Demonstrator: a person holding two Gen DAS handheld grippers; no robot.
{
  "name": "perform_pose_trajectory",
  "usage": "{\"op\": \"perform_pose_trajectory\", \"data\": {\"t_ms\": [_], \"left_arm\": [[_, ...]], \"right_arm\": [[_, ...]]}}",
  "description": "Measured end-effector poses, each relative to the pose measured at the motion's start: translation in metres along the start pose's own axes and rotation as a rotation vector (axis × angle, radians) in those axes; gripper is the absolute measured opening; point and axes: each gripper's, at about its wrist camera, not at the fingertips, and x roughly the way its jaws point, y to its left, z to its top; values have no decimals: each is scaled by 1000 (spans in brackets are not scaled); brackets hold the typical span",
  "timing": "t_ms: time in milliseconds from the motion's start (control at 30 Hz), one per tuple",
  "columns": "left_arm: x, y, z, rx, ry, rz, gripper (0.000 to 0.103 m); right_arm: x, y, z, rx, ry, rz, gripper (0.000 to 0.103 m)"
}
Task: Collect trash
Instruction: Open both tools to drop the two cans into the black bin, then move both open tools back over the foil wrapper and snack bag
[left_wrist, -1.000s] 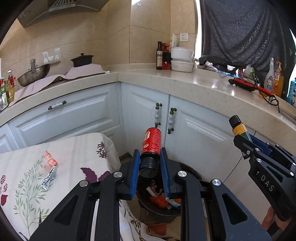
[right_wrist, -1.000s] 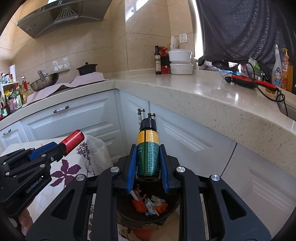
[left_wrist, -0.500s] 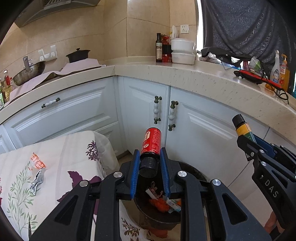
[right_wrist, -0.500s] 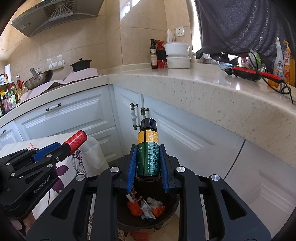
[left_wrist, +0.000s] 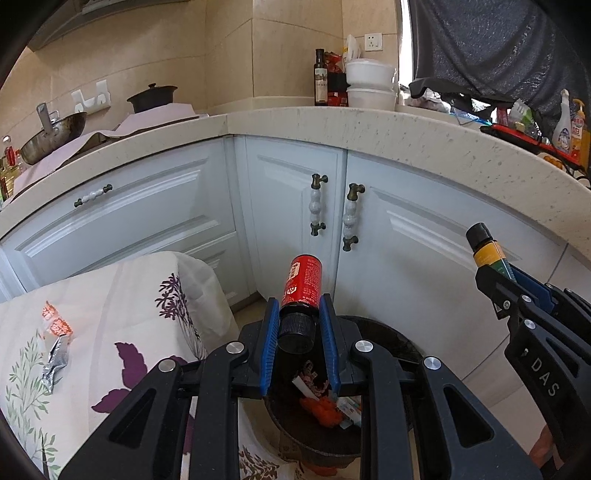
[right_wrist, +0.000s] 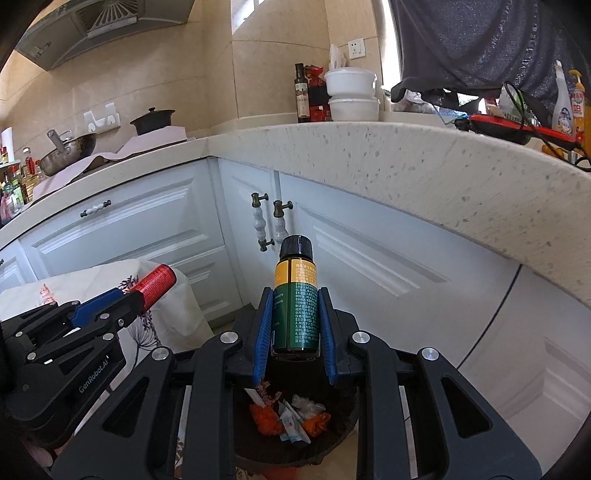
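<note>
Left wrist: left tongs (left_wrist: 298, 314) clamp red bottle (left_wrist: 303, 282); right tongs (right_wrist: 295, 317) clamp green bottle (right_wrist: 295, 299).

"DAS" on the right gripper (left_wrist: 543, 373); "GenRobot.AI" on the left gripper (right_wrist: 92, 374)

A: The left gripper (left_wrist: 299, 325) has blue pads on black arms, and between them sits a red bottle (left_wrist: 303, 280) with a black cap.

B: And the right gripper (right_wrist: 295, 325)?

A: Same blue and black. The bottle (right_wrist: 295, 299) in it is dark green with a yellow band and a black cap.

B: Below the tongs?

A: A black bin (left_wrist: 388, 332) holding orange and white scraps.

B: Left of them?

A: A cream tablecloth (left_wrist: 122, 295) printed with purple flowers and green leaves; a silver and orange wrapper (left_wrist: 55, 343) lies on it.

B: Beyond?

A: White cabinets (left_wrist: 155, 206) under a speckled beige countertop (left_wrist: 369, 125).
</note>
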Motion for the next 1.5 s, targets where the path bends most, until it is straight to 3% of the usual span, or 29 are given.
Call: {"op": "perform_pose_trajectory", "data": {"t_ms": [67, 333, 900, 1000, 1500], "left_arm": [[6, -1, 1, 4, 5, 1, 27], [11, 5, 0, -11, 13, 21, 47], [-18, 29, 2, -41, -13, 39, 50], [-27, 39, 0, -53, -19, 52, 49], [-72, 144, -30, -153, -8, 217, 50]], "right_arm": [[5, -1, -1, 4, 3, -7, 36], [9, -2, -2, 7, 4, -10, 37], [-17, 12, 4, 14, -34, -11, 39], [-22, 18, 5, 16, -41, -6, 45], [-33, 103, 6, -42, -32, 134, 45]]}}
